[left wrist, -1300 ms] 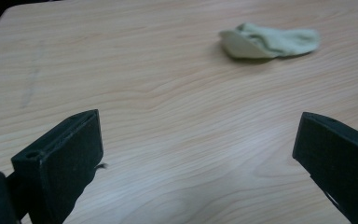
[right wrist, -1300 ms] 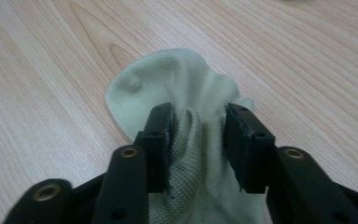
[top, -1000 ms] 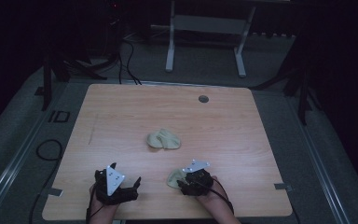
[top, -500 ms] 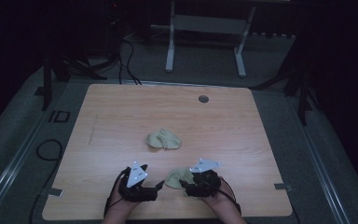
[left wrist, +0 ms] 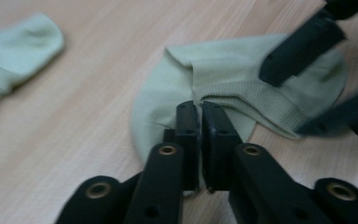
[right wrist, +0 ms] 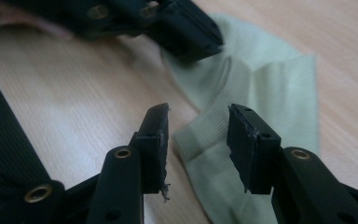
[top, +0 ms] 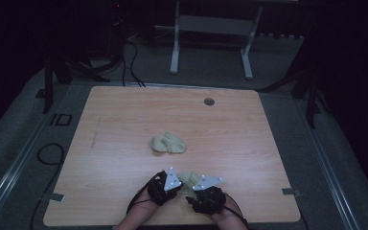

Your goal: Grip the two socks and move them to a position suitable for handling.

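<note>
Left gripper point(left wrist: 200, 122) just closed on sock point(left wrist: 223, 84) edge, probably pinching cloth. Right gripper point(right wrist: 198, 122) half-open, closing around cuff; should grip deeper.

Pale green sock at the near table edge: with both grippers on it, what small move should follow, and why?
Probably the right gripper should finish closing on the ribbed cuff of the pale green fabric sock. Its jaws have just been closing and stand apart astride the cuff, not yet pressing. The left gripper has just shut on the sock's edge, so a second pinch would let both lift or spread it.
</note>
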{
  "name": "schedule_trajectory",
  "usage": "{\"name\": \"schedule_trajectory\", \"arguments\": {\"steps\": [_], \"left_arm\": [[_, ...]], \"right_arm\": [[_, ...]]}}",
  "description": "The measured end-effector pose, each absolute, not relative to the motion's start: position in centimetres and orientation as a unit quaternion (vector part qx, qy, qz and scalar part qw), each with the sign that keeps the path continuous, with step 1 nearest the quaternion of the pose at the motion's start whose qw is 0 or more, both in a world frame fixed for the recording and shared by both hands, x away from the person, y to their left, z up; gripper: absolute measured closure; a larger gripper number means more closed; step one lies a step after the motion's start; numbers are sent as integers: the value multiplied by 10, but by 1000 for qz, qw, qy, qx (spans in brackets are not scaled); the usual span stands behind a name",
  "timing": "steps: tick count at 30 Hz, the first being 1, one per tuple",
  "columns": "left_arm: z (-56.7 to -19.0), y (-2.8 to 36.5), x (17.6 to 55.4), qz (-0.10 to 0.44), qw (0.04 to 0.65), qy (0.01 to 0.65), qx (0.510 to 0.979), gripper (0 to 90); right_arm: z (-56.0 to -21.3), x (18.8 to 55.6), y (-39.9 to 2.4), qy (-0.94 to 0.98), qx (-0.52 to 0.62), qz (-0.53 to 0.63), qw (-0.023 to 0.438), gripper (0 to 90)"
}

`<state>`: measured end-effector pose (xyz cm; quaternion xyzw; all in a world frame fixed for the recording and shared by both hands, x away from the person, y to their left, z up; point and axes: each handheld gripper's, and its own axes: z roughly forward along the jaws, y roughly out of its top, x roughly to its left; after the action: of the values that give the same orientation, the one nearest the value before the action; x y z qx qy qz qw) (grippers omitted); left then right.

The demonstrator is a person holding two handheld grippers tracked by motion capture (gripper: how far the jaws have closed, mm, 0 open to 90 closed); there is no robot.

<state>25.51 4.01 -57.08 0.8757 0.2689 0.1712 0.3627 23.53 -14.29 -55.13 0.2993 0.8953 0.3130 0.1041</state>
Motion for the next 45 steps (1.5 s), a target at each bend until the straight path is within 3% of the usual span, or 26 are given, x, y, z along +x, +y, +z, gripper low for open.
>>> {"name": "schedule_trajectory", "arguments": {"steps": [5, 9, 12, 14, 25, 36, 40, 45], "left_arm": [[-571, 43, 259, 164, 368, 273, 874, 892], [-573, 47, 262, 151, 380, 272, 871, 892], [-574, 48, 261, 159, 381, 259, 873, 892], [-574, 50, 263, 154, 385, 255, 873, 893], [-574, 51, 264, 147, 388, 257, 873, 894], [-574, 51, 263, 147, 385, 256, 874, 894], [-574, 51, 263, 146, 387, 258, 873, 894], [-574, 51, 263, 147, 386, 259, 873, 894]], "right_arm": [[-556, 235, -144, 900, 294, 304, 103, 616], [-556, 232, -139, 909, 274, 289, 122, 701], [-556, 231, -137, 913, 260, 287, 127, 817], [-554, 233, -137, 912, 264, 293, 111, 841], [-510, 238, -186, 864, 323, 365, 128, 843], [-520, 248, -232, 841, 390, 347, 138, 827], [-518, 252, -243, 835, 405, 344, 147, 769], [-519, 256, -234, 844, 389, 336, 154, 867]]}}
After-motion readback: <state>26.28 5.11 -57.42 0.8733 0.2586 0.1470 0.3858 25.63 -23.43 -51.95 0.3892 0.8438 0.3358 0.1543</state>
